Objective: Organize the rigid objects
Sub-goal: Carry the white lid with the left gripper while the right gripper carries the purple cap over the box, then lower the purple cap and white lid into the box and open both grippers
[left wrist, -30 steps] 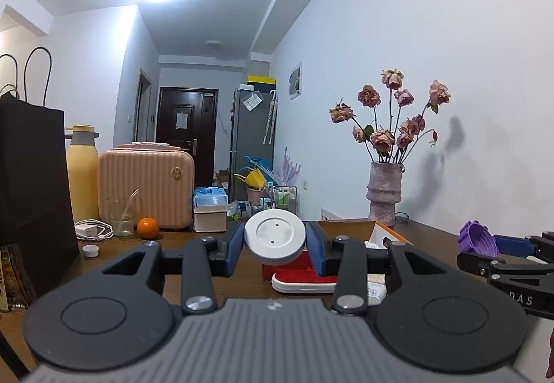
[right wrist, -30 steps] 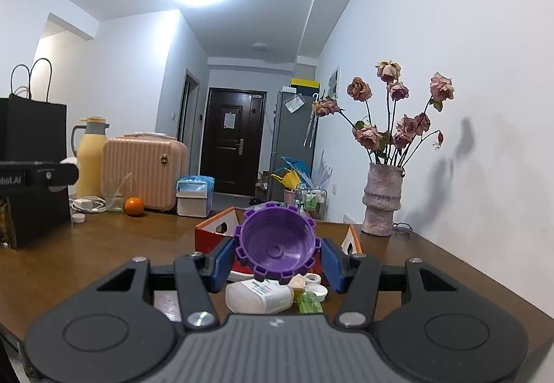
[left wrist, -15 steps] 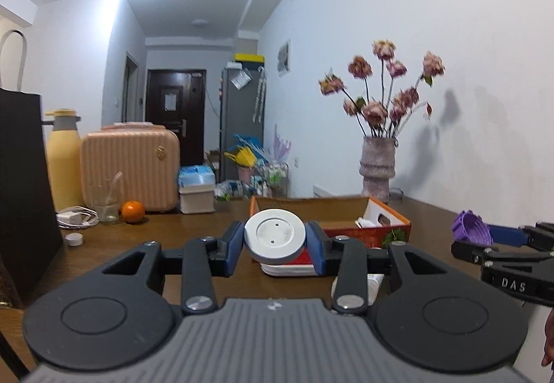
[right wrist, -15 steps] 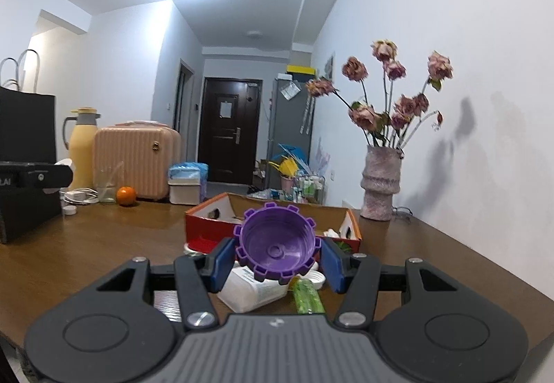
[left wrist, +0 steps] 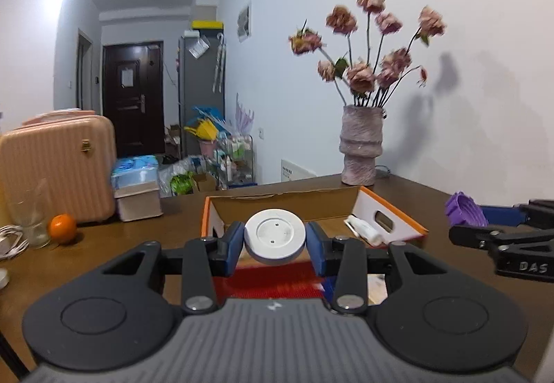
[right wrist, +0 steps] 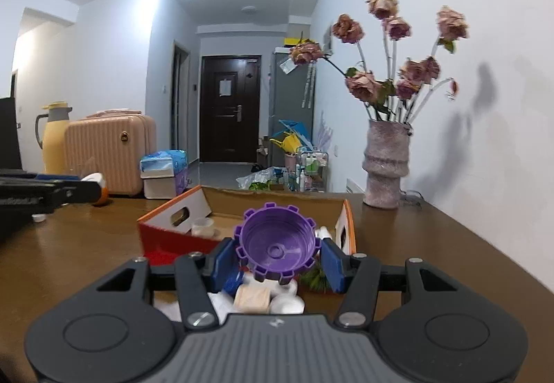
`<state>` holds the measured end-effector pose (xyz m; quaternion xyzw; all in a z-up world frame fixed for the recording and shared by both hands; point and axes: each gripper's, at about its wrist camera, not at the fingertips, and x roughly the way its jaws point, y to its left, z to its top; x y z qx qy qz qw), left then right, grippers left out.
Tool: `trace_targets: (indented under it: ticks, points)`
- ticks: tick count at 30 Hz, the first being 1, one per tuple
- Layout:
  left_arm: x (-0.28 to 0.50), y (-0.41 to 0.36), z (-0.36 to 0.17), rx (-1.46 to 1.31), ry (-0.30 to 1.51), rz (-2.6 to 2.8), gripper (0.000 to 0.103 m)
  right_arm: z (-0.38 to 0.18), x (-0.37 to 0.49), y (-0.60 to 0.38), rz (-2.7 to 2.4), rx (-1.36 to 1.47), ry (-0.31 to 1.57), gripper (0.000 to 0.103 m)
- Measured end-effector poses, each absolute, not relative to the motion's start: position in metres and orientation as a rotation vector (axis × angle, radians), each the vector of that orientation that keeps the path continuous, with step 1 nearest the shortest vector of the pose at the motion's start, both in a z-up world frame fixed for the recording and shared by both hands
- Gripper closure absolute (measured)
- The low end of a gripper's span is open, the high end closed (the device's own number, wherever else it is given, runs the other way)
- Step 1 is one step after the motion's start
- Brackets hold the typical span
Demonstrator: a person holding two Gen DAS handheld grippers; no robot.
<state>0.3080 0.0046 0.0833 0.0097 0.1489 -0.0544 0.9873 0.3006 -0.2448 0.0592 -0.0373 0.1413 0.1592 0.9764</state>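
My left gripper [left wrist: 275, 242] is shut on a round white lid [left wrist: 274, 239] and holds it just before the near wall of an open orange-and-red cardboard box [left wrist: 391, 213]. My right gripper [right wrist: 278, 256] is shut on a purple toothed cap [right wrist: 276, 248] and holds it over small white and beige containers [right wrist: 252, 300] lying in front of the same box [right wrist: 173, 213]. The purple cap [left wrist: 464, 210] and right gripper also show at the right edge of the left wrist view. A white tube [left wrist: 363, 230] lies inside the box.
A brown wooden table [right wrist: 86, 237] carries a grey vase of dried roses [right wrist: 384, 168] at the back right. A pink suitcase [left wrist: 59, 171], a glass [left wrist: 27, 216], an orange [left wrist: 62, 227] and a tissue box [left wrist: 136, 189] stand at the left.
Both grippers have moved forward toward the box and tilted down a little, each still holding its cap. The box looks larger and its inside now shows.
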Motion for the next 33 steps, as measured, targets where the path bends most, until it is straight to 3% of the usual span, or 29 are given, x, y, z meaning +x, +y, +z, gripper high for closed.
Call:
trace_targets:
  ticks: [12, 19, 33]
  points:
    - [0.503, 0.007, 0.067, 0.046, 0.521, -0.135, 0.063, 0.050, 0.486, -0.214, 0.405, -0.163, 0.438, 0.050]
    - [0.583, 0.010, 0.045, 0.050, 0.680, -0.135, 0.063, 0.029, 0.589, -0.207, 0.417, -0.095, 0.629, 0.050]
    - [0.673, 0.020, -0.004, 0.084, 1.008, -0.104, 0.061, -0.016, 0.683, -0.159, 0.445, -0.261, 0.979, 0.050]
